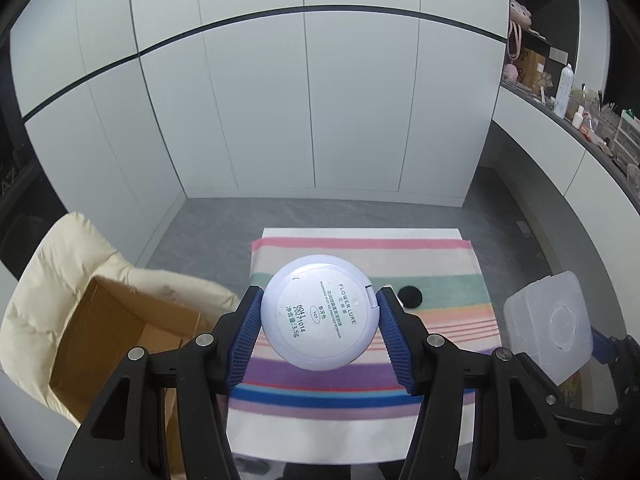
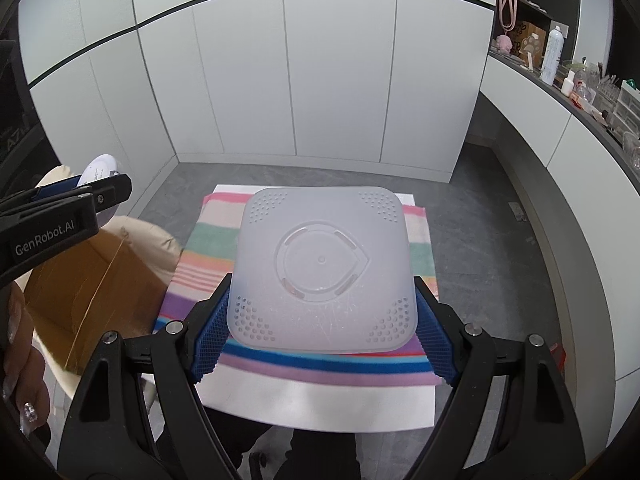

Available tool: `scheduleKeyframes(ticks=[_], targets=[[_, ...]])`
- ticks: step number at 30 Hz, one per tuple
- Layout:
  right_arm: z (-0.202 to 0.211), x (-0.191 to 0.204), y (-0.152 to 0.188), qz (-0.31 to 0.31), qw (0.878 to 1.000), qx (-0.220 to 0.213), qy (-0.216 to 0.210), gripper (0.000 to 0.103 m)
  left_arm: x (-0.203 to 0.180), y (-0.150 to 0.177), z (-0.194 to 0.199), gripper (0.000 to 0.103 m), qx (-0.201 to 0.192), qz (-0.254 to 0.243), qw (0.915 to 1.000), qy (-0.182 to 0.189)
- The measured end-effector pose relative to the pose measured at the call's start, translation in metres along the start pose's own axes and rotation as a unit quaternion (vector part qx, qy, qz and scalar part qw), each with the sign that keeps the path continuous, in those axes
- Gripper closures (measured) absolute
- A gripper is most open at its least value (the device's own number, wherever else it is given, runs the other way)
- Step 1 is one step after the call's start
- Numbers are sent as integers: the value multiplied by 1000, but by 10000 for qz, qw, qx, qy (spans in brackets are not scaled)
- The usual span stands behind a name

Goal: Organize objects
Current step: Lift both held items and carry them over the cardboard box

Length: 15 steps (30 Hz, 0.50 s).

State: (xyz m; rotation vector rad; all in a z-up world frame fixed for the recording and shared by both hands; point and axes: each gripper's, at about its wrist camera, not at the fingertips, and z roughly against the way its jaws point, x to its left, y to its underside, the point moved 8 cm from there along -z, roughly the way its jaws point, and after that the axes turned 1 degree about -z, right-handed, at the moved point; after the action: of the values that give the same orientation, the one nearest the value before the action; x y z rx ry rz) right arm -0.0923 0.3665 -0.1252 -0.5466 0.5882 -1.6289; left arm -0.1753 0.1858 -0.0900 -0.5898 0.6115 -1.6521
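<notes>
Left wrist view: left tool [image 1: 318,316] clamped on round lilac plastic powder compact [image 1: 319,312], held above striped multicolour cloth [image 1: 440,280] on white desk [image 1: 320,440]. Small black round puff [image 1: 410,296] lay alone on cloth, not yet collected. Open brown cardboard box [image 1: 116,344] sat left, on cream padded cushion [image 1: 76,248]; visible interior looked bare.

Right wrist view: right tool [image 2: 322,316] clamped on square translucent white plastic lid [image 2: 322,268], held over cloth. Judgement: both items likely bound for box; sorting seemingly early.

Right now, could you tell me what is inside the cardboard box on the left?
The cardboard box stands open; only bare brown walls and floor show. The left gripper and a flap hide its near corner.
</notes>
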Motion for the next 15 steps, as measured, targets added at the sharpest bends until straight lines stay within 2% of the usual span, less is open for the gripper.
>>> scheduleKeyframes(ticks=[5,15], targets=[[12,6,16,2,9999,47,-115,19,4,27,20,44,-53,-49,9998,-188],[32,5,55,-57,9996,154,-247,19,8,91,54,44,94,-223,9996,-157]])
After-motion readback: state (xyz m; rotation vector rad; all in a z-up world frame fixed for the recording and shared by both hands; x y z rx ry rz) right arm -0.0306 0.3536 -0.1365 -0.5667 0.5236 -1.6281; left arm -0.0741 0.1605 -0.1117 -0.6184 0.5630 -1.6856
